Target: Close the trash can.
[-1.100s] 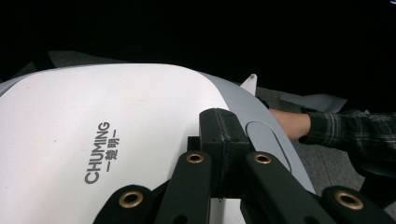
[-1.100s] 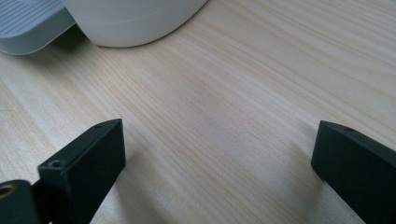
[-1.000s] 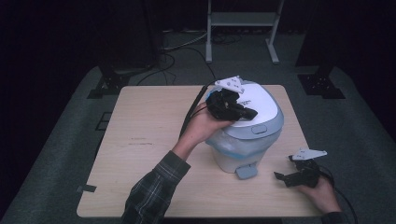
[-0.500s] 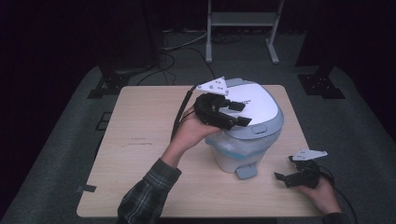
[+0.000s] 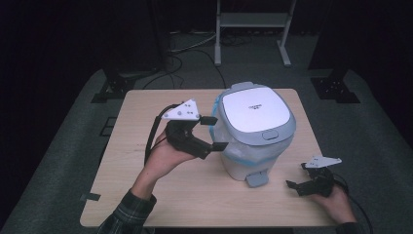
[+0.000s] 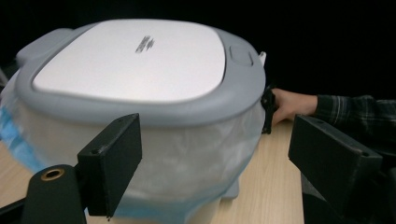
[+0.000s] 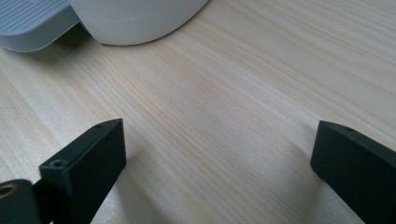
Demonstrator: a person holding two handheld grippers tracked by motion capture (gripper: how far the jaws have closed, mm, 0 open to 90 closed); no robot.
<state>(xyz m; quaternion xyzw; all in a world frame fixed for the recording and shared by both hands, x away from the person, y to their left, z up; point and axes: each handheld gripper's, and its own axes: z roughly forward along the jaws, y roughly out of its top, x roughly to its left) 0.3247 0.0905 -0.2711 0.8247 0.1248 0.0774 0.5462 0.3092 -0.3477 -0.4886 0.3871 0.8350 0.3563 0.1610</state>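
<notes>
A small white pedal bin (image 5: 248, 161) with a grey-rimmed white lid (image 5: 253, 114) stands on the wooden table (image 5: 146, 131). The lid is down. A clear and blue liner bag (image 5: 219, 126) bulges out under the rim. My left gripper (image 5: 214, 132) hovers just left of the bin, open, with nothing between its jaws. In the left gripper view the lid (image 6: 135, 60) and bag (image 6: 187, 158) lie close ahead of the left gripper (image 6: 219, 156). My right gripper (image 5: 297, 176) rests open on the table at the front right. The right gripper (image 7: 219, 158) faces the grey pedal (image 7: 32, 23).
The pedal (image 5: 256, 179) juts from the bin's base toward the table's front edge. A metal stand (image 5: 251, 22) and cables (image 5: 190, 48) lie on the dark floor behind the table. Bare tabletop shows at the left and front.
My left gripper has come off the top of the lid and moved left and down, to the bin's left side. The right gripper has stayed put.
</notes>
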